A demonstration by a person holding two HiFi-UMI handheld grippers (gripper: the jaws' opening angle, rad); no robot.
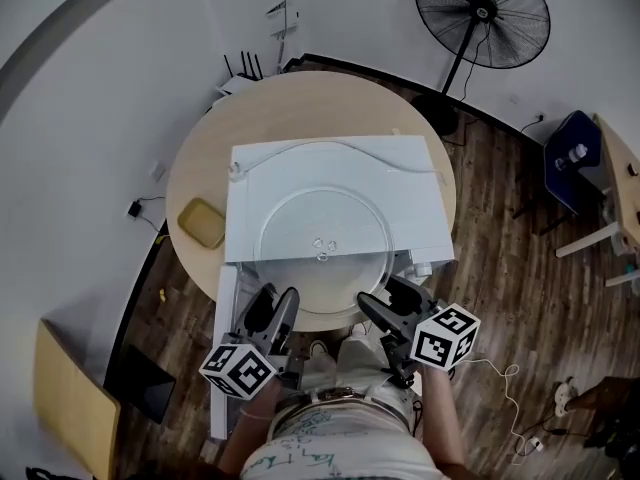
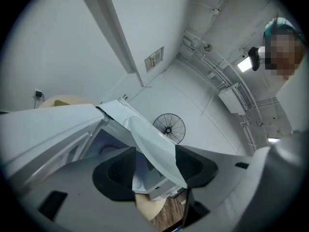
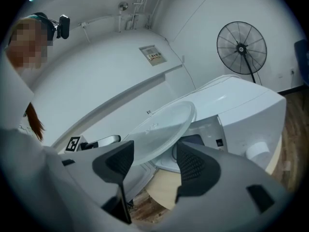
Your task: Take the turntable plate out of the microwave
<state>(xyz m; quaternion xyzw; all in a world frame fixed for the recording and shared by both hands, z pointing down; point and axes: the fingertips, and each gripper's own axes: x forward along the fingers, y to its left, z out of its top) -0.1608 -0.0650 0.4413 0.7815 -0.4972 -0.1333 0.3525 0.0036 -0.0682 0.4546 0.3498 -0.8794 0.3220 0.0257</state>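
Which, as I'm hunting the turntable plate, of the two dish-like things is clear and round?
The turntable plate atop the white microwave: round, see-through. The yellow dish on the table beside it is squarish and opaque.

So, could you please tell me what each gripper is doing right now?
Left gripper: open, turntable plate rim between fingers.
Right gripper: open, turntable plate rim between fingers.

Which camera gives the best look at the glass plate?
The head view: almost the whole round plate shows from above. The left gripper view shows it nearly edge-on; the right gripper view, tilted and partly hidden.
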